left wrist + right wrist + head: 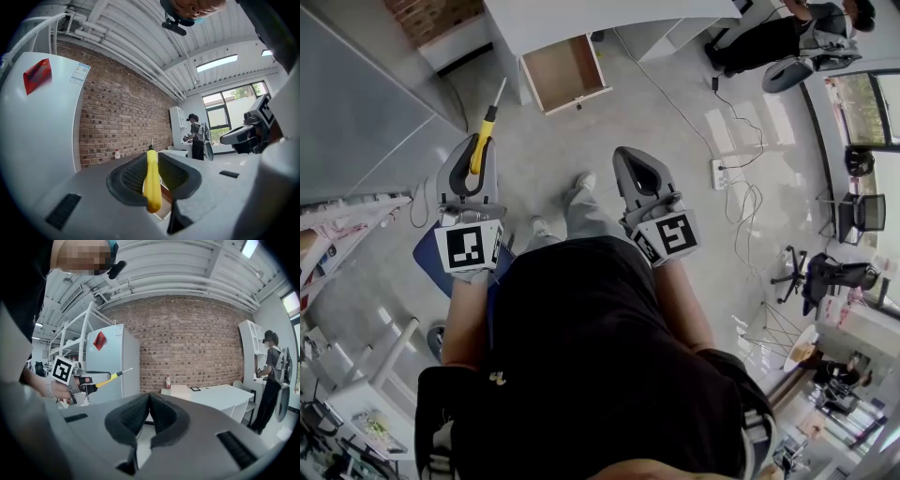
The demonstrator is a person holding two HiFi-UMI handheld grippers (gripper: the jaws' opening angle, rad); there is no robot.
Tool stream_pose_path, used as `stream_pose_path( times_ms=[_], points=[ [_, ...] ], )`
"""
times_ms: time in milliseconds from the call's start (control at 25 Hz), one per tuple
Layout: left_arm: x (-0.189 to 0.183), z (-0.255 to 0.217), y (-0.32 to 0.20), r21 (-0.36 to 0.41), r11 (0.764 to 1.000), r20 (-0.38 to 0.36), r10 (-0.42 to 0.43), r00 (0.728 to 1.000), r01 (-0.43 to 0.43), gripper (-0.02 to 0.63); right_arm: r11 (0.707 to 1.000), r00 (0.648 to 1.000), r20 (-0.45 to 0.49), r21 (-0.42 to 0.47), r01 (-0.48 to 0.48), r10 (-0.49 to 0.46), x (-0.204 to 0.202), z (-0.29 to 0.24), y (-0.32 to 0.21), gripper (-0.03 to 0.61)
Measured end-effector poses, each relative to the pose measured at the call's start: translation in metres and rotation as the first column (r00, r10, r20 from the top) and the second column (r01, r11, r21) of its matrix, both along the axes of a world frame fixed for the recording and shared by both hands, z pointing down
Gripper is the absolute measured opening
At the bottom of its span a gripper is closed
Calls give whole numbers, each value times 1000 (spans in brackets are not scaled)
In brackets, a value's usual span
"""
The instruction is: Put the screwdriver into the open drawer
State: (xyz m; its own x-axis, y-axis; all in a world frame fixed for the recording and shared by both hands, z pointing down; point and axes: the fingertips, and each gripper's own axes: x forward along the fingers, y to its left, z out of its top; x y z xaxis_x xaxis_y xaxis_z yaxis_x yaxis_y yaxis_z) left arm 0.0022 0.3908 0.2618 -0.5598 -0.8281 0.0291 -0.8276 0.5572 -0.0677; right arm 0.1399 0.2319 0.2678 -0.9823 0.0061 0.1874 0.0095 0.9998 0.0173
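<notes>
Count, approx. as visible:
- 1 screwdriver [486, 126]
- 2 grippers, i.e. left gripper [474, 142] and right gripper [625, 155], each w/ 1 marker cube
- 1 open drawer [565, 73]
- 1 white desk [211, 397] w/ 1 bottle [168, 381] on it
- 1 fridge [112, 363]
- 1 power strip [719, 172] on the floor
- 1 other person [769, 39] standing

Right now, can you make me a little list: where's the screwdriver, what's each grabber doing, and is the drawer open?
screwdriver: yellow handle, clamped between jaws, metal tip pointing ahead
left gripper: shut on the screwdriver
right gripper: jaws together, nothing between them
drawer: pulled open, looks empty, ahead of both grippers
step left: screwdriver not yet in the drawer
</notes>
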Motion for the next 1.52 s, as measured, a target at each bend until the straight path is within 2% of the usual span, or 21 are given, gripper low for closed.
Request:
stream_pose_path(
  times_ms=[320,760,1160,1320,1520],
  points=[
    [-22,13,-40,-24,1000,-11,-19,1000,19,75,1000,1000,-5,0,23,-23,-29,10,-45,11],
    [-71,29,-138,-77,997,-32,-34,999,32,75,998,999,-22,-41,38,-39,-82,27,-147,11],
    [-94,32,-230,-111,994,-41,-29,999,24,75,996,999,-19,-79,38,-39,-96,34,-240,11],
    [-102,38,-257,-133,991,-42,-25,999,19,75,996,999,-26,-89,28,-31,-95,42,-265,11],
    [-107,46,-287,-160,987,-68,19,997,-29,75,993,999,-43,-115,-7,2,-94,51,-284,11]
  ],
)
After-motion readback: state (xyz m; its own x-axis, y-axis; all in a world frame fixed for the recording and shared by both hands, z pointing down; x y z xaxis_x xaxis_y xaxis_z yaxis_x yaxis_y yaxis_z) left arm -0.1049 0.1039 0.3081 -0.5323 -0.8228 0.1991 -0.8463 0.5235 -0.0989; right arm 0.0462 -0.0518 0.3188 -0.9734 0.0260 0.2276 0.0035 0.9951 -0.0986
